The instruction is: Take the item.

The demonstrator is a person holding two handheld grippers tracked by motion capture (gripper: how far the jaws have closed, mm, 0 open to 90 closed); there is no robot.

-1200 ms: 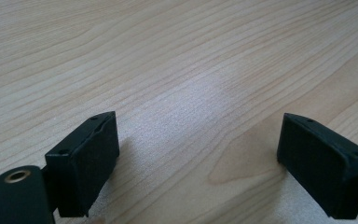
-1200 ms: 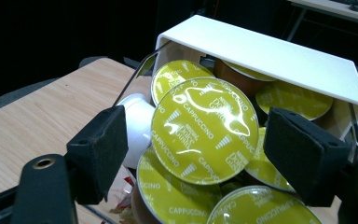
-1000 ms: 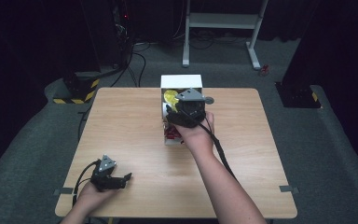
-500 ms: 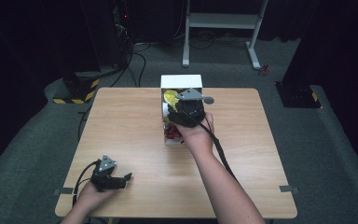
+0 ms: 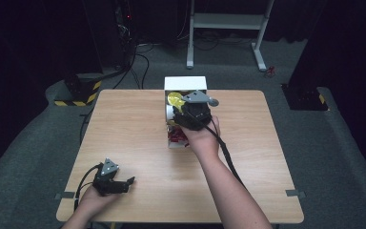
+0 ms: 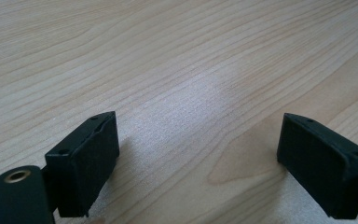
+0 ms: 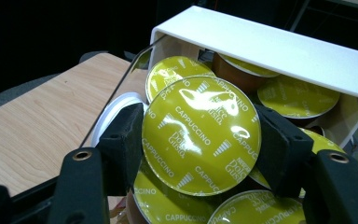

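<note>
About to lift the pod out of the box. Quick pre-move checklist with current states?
1. Right tongs closed on the cappuccino pod, a pad on each side: ok.
2. Grip centred across the pod's lid: ok.
3. Neighbouring pods free of the held one: cannot tell, they crowd it.
4. Box lid out of the lift path: not ok, it overhangs.
5. Left tongs open, nothing between them, parked over the table: ok.

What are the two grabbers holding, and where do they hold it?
The right gripper has just closed on a yellow-lidded capsule in the white box, its jaws pinching opposite sides of the lid's rim. The left gripper is open and holds nothing.
</note>
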